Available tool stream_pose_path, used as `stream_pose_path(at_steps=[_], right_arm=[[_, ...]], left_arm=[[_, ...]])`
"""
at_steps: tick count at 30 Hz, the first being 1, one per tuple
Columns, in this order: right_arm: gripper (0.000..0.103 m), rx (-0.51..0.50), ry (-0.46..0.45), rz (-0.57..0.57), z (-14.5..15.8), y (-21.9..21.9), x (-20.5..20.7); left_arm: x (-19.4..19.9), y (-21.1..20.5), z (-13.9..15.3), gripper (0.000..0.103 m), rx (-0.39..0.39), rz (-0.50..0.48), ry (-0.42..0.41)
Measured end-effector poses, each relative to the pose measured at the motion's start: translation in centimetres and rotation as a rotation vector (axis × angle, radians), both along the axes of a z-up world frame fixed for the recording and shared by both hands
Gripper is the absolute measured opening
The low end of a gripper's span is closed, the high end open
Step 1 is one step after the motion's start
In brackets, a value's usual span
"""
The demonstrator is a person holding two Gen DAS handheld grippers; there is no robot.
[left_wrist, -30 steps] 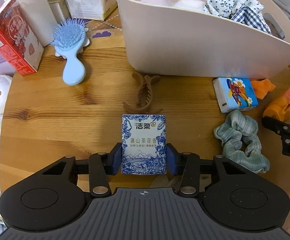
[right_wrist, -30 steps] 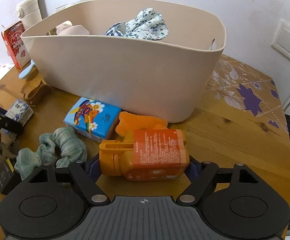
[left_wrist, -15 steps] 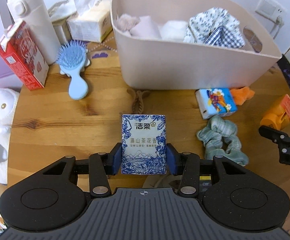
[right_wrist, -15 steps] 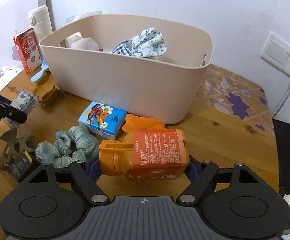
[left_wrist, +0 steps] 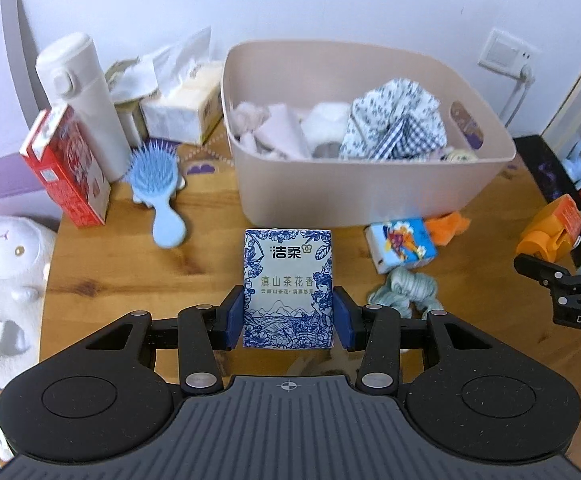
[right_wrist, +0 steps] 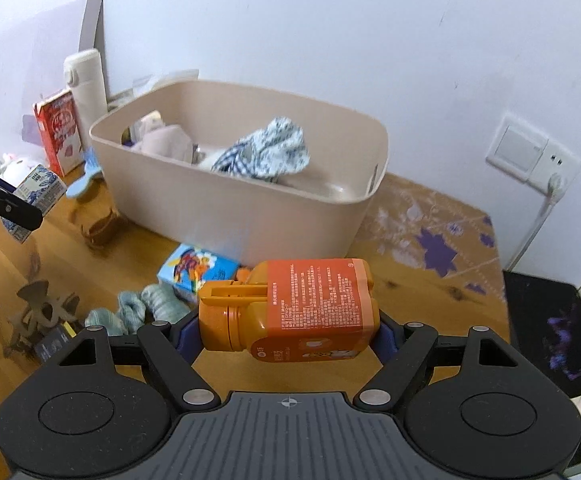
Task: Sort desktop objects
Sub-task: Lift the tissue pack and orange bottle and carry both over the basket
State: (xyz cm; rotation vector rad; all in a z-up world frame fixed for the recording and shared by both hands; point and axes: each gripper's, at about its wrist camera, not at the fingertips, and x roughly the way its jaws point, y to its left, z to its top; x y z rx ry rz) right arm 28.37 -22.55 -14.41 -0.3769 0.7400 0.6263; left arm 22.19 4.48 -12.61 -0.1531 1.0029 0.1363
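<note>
Left gripper (left_wrist: 288, 316) sits bottom centre of its view, angled down at the wooden table (left_wrist: 210, 264), its 2 blue pads clamped on the sides of a blue-and-white tissue pack (left_wrist: 288, 288). The pack stands upright in the grip, lifted clear of the table, just below the beige bin (left_wrist: 370, 196) that fills the upper middle of the frame. Fabric scraps (left_wrist: 394, 124) are piled inside that bin.

Over on the right wrist view, the right gripper (right_wrist: 286, 330) is also pitched down, bottom centre, jaws spread wide and gripping an orange bottle (right_wrist: 290, 304) lying sideways, cap toward the left of the frame, held above the table. The bin's wall stands just above it in the picture.

On the table: a cartoon tissue pack (left_wrist: 404, 242) and a green scrunchie (left_wrist: 406, 290) at right of centre, a blue hairbrush (left_wrist: 158, 184) and a red carton (left_wrist: 66, 168) at upper left. A brown hair claw (right_wrist: 102, 228) lies left of the bin in the right view.
</note>
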Motion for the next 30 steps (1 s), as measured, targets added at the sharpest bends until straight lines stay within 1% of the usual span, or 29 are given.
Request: stream_pose_path(at_steps=[9,17,21,25,30], right_arm=[[0.078,0.01,-0.079,0.016,3.0,0.0,-0.1],[0.078,0.024,-0.158,0.035,5.9,0.5,1.2],[0.078,0.018,-0.187,0.049,6.5,1.3,2.3],[0.078,0.019,-0.211,0.06,7.1,2.1,3.6],[0.078,0.025,-0.231,0.061,7.5,2.6,4.9]], left_arm=[[0.9,0.8,2.7,0.046,0.005,-0.005,-0.068],[2.8,0.9,5.1,0.046,0.012,-0.005,-0.13],[3.9,0.6,5.6,0.046,0.021,-0.014,-0.146],[5.3,0.3,5.8,0.046,-0.002,-0.018,-0.151],[6.7,-0.3,5.7,0.046,0.009,-0.012,-0.171]])
